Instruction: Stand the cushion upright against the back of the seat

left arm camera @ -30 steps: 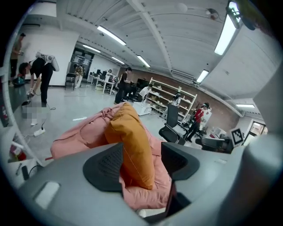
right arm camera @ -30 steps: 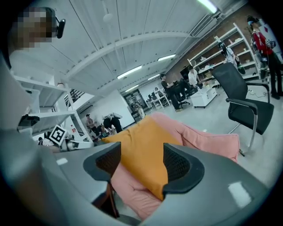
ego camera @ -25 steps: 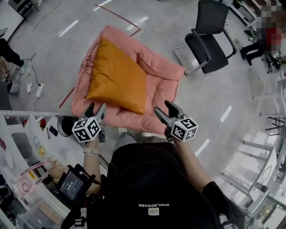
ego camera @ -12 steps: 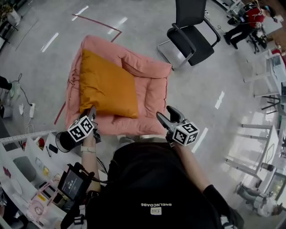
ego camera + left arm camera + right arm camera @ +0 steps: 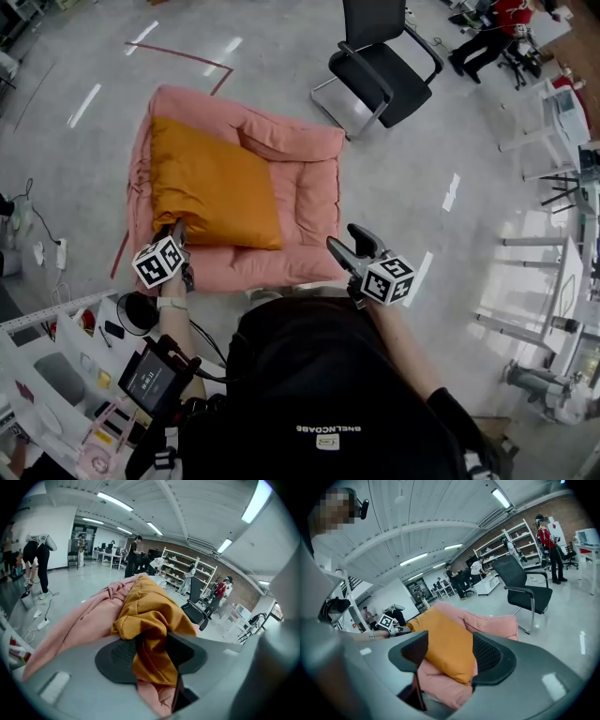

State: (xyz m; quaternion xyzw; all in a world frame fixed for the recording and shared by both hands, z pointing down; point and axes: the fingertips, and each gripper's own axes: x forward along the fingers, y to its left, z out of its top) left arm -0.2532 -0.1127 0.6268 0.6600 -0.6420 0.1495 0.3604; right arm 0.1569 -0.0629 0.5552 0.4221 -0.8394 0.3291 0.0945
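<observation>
An orange cushion (image 5: 211,192) lies flat on the left half of a pink padded floor seat (image 5: 309,202), whose raised back (image 5: 281,131) is at the far side. My left gripper (image 5: 176,230) is at the cushion's near left corner. In the left gripper view, bunched orange cushion (image 5: 145,616) fabric fills the gap of the left gripper (image 5: 150,653); its jaws are closing and pinch it. My right gripper (image 5: 349,246) hovers open just off the seat's near right edge. In the right gripper view the cushion (image 5: 445,644) lies beyond the right gripper (image 5: 447,656), untouched.
A black office chair (image 5: 375,66) stands just beyond the seat's far right corner. Red tape (image 5: 183,54) marks the floor behind. A cluttered white desk (image 5: 56,375) is at my lower left, white tables (image 5: 562,112) at the right. A person (image 5: 487,28) stands far off.
My left gripper has moved down and forward to the cushion's near left corner and narrowed onto the fabric. The right gripper has barely shifted and stays open.
</observation>
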